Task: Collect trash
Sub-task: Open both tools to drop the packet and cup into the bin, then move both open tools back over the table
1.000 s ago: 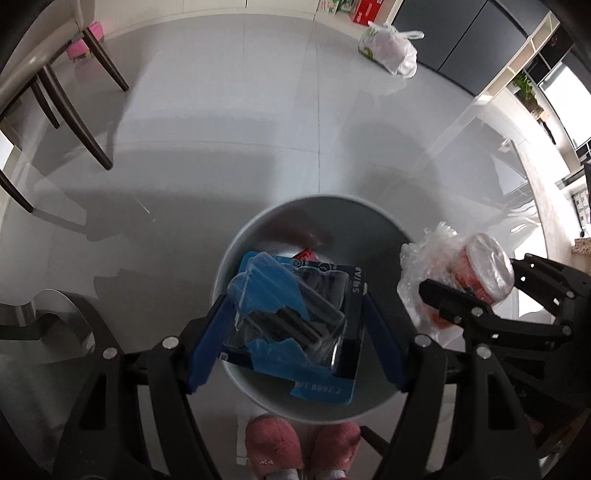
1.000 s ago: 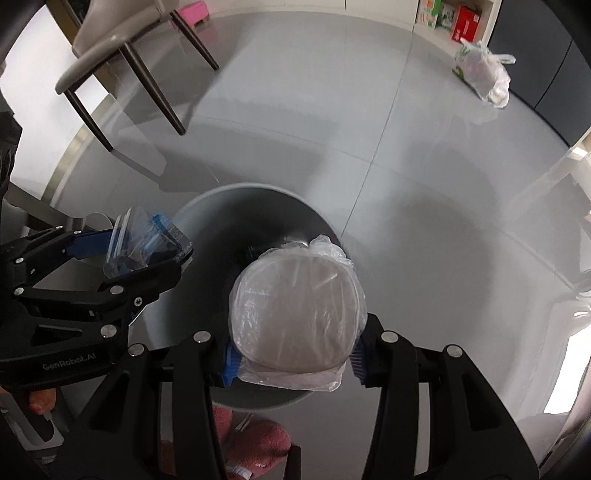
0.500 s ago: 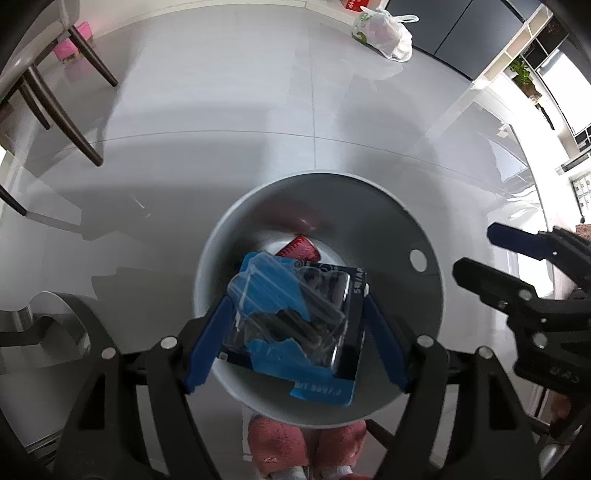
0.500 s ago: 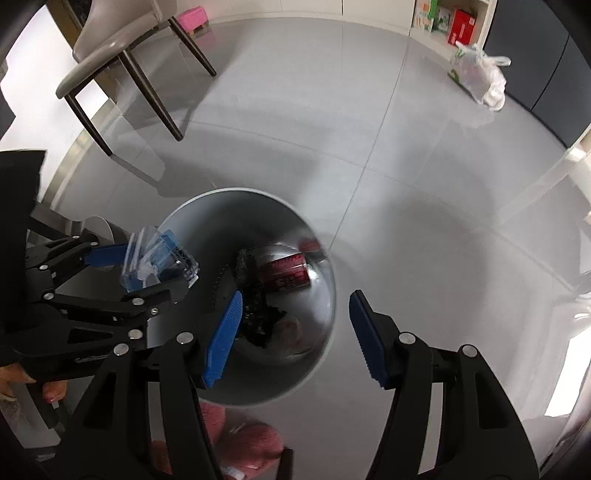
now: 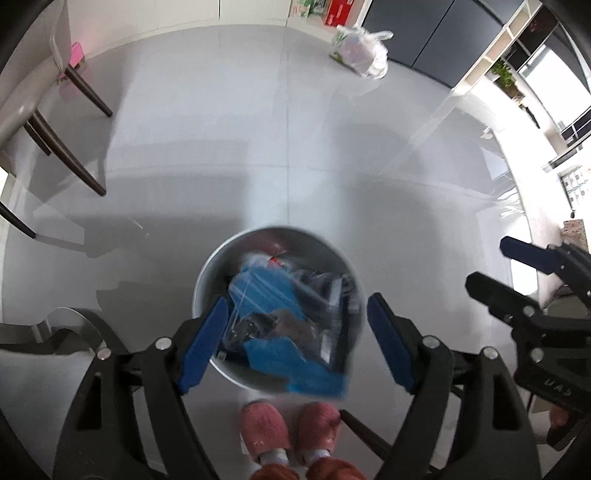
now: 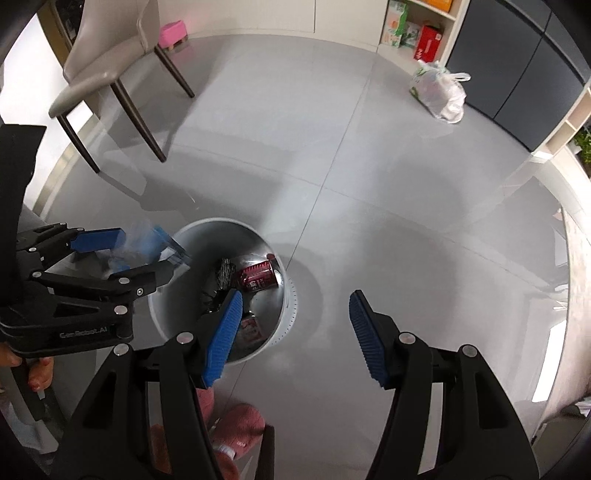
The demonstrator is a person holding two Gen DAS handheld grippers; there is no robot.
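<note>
A round grey trash bin (image 5: 207,280) stands on the floor below me; it also shows in the right wrist view (image 6: 162,321). My left gripper (image 5: 295,343) is open above it, and a blurred blue and clear plastic package (image 5: 288,328) is between its jaws and over the bin, out of their grip. In the right wrist view the package (image 6: 147,243) shows beside the left gripper (image 6: 122,254). My right gripper (image 6: 295,332) is open and empty, just right of the bin. A red can (image 6: 258,278) and dark wrappers lie inside the bin.
A tied white plastic bag (image 6: 439,92) sits on the floor at the far right by dark cabinets. A beige chair (image 6: 107,70) stands far left, with a pink stool (image 6: 171,33) behind it. The person's pink slippers (image 5: 288,428) are just behind the bin.
The right gripper let go of the wrapped container into the bin and now stands open. The left gripper has opened and the blue package is dropping. Both grippers have risen above the bin.
</note>
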